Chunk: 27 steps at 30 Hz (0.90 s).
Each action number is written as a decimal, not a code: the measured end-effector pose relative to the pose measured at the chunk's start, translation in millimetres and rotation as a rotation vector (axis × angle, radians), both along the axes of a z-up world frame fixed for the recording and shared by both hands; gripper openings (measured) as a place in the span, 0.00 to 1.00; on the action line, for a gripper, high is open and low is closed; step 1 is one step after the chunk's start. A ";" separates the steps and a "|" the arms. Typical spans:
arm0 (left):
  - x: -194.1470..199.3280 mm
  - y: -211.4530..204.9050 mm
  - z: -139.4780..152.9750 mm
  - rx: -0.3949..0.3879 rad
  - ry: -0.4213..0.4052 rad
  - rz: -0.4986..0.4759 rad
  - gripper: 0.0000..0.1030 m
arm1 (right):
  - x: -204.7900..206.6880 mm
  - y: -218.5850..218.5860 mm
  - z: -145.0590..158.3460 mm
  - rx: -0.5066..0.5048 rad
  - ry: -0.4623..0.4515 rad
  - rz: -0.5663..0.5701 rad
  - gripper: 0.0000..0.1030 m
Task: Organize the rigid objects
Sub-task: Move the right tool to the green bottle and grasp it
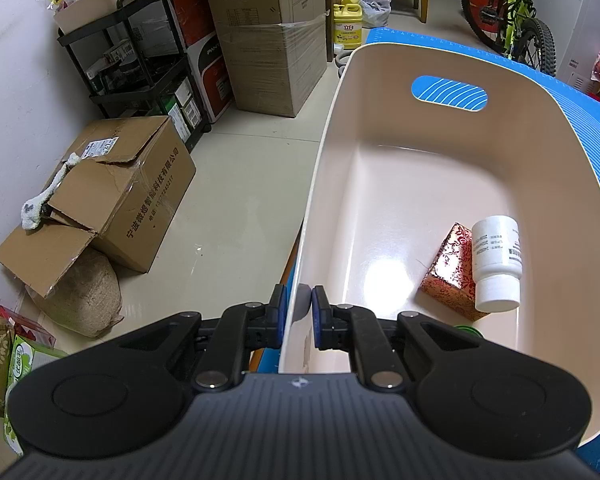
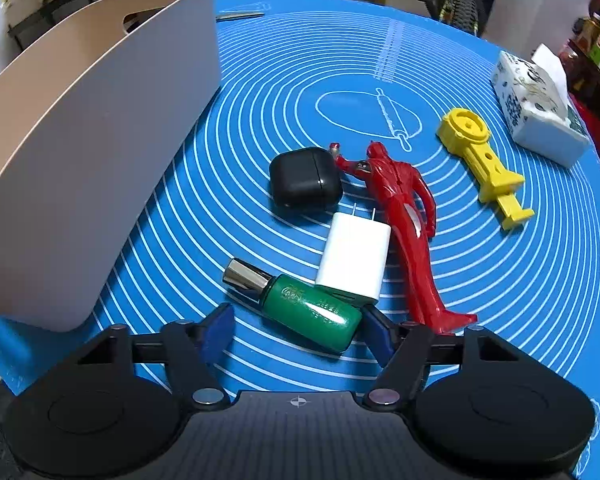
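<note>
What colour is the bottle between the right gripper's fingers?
Green bottle with a silver cap, best seen from the right wrist.

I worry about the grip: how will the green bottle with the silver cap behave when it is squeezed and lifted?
The green bottle looks glossy, so it may slip between the pads. It lies on its side and seems rounded, so a push could roll it. It touches the white charger, which may shift.

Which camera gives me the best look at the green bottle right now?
The right wrist view: the green bottle lies on the blue mat between the right gripper's open fingers. The left wrist view doesn't show it.
</note>
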State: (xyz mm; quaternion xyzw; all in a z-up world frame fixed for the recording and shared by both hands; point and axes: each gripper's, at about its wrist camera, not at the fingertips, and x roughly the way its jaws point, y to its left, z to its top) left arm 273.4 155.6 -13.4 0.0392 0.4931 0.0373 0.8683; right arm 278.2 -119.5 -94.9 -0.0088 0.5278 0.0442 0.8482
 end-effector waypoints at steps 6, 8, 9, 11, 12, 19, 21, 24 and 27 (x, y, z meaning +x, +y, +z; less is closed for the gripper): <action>-0.7 -0.3 0.7 0.004 0.000 0.000 0.15 | -3.7 -0.9 4.7 0.002 0.026 0.030 0.54; -0.7 -0.2 0.7 0.005 0.000 0.000 0.15 | -6.7 3.3 5.0 -0.001 0.043 0.046 0.53; -0.8 -0.1 0.8 0.006 -0.001 0.000 0.15 | -7.6 5.5 4.5 -0.005 0.048 0.057 0.53; -0.8 0.7 1.1 0.007 0.000 0.000 0.15 | -9.4 9.6 4.2 -0.012 0.051 0.079 0.53; -0.8 0.7 1.1 0.006 0.000 0.000 0.15 | -9.3 10.9 4.3 -0.018 0.048 0.086 0.54; -0.5 0.8 0.9 0.010 0.000 -0.001 0.15 | 2.1 12.5 5.6 -0.016 0.006 0.104 0.51; -0.5 0.7 0.9 0.010 0.000 -0.001 0.15 | 1.9 14.6 4.1 -0.018 0.001 0.119 0.43; -0.6 0.1 0.8 0.013 0.000 0.000 0.15 | -2.1 18.2 5.4 -0.035 -0.015 0.142 0.34; -0.6 0.3 0.3 0.015 -0.001 0.000 0.16 | -5.1 17.6 7.4 -0.025 -0.016 0.141 0.34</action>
